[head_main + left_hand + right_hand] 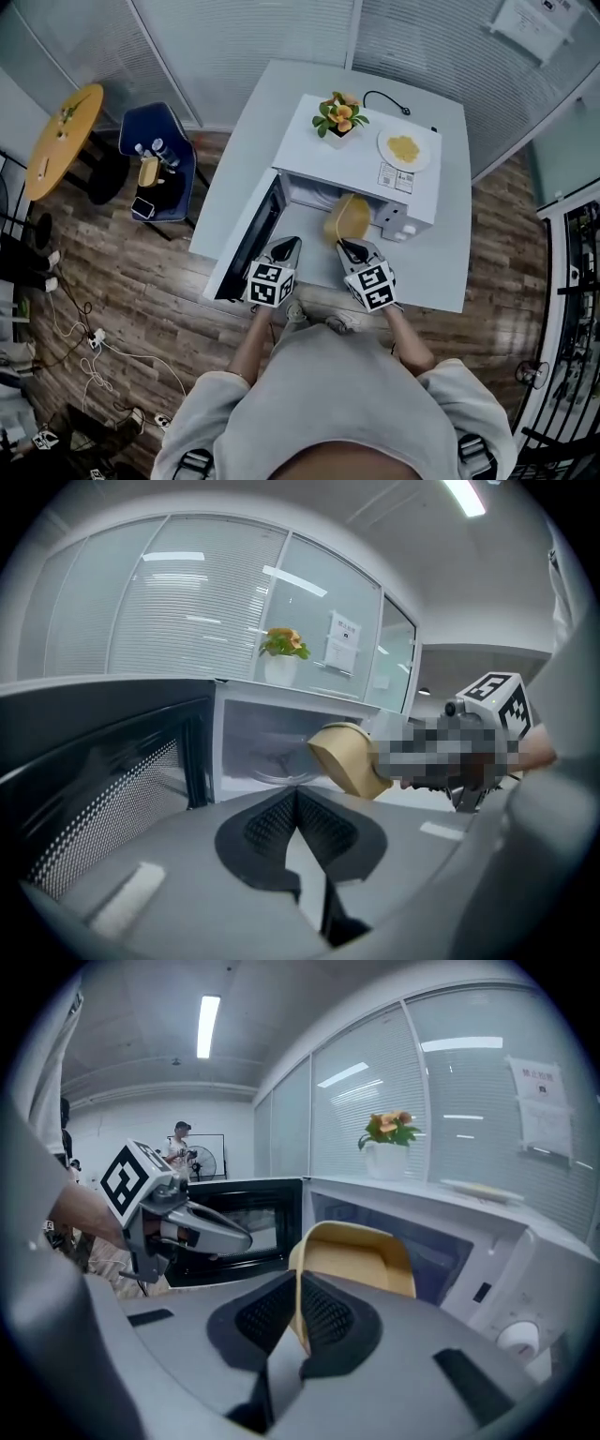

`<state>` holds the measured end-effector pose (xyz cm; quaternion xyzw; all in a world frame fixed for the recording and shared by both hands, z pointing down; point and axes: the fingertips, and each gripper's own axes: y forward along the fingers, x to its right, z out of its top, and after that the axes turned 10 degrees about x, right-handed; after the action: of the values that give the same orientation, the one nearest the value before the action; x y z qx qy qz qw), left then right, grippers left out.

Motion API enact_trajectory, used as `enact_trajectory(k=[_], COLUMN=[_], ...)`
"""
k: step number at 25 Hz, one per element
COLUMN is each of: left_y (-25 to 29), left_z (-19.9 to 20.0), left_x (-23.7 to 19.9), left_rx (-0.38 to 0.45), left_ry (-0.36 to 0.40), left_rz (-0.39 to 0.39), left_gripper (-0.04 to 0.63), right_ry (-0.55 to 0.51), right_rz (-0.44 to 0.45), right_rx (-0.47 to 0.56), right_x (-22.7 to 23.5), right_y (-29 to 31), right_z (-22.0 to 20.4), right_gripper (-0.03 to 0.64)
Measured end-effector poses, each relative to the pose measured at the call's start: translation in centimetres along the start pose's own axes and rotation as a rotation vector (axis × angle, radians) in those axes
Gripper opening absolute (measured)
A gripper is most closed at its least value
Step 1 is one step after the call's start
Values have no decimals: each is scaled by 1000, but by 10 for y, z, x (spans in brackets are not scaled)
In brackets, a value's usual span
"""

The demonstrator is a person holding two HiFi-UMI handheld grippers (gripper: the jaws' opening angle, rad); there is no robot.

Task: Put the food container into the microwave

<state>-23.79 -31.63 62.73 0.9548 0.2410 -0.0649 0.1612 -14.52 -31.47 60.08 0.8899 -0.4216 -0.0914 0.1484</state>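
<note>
A tan food container (347, 220) hangs tilted in front of the open white microwave (361, 169), at the mouth of its cavity (267, 747). My right gripper (352, 249) is shut on the rim of the container (361, 1260), which fills the space just past the jaws. The same container (345, 759) shows at mid right in the left gripper view. My left gripper (285, 251) is shut with nothing in it, beside the opened microwave door (248, 246). The door (94, 761) fills the left of that view.
A potted plant (337, 117) and a plate of yellow food (405, 148) sit on the microwave. The microwave stands on a white table (450, 244). A blue chair (159, 173) with bottles and a yellow round table (61, 141) stand at the left.
</note>
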Motion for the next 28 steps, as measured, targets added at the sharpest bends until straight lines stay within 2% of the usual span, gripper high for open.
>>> enact_trajectory(k=[10, 19, 28], left_y=[24, 23, 18], left_z=[6, 0, -8], left_x=[-3, 4, 7], left_rx=[-23, -51, -67], left_ry=[26, 38, 34], left_rz=[-140, -247, -292], left_gripper=[11, 11, 11], right_ry=[22, 42, -16], right_rz=[-107, -190, -182], right_rx=[-22, -59, -117], right_x=[3, -4, -17], right_y=[6, 3, 6], right_z=[-1, -10, -20], right_gripper=[25, 25, 25])
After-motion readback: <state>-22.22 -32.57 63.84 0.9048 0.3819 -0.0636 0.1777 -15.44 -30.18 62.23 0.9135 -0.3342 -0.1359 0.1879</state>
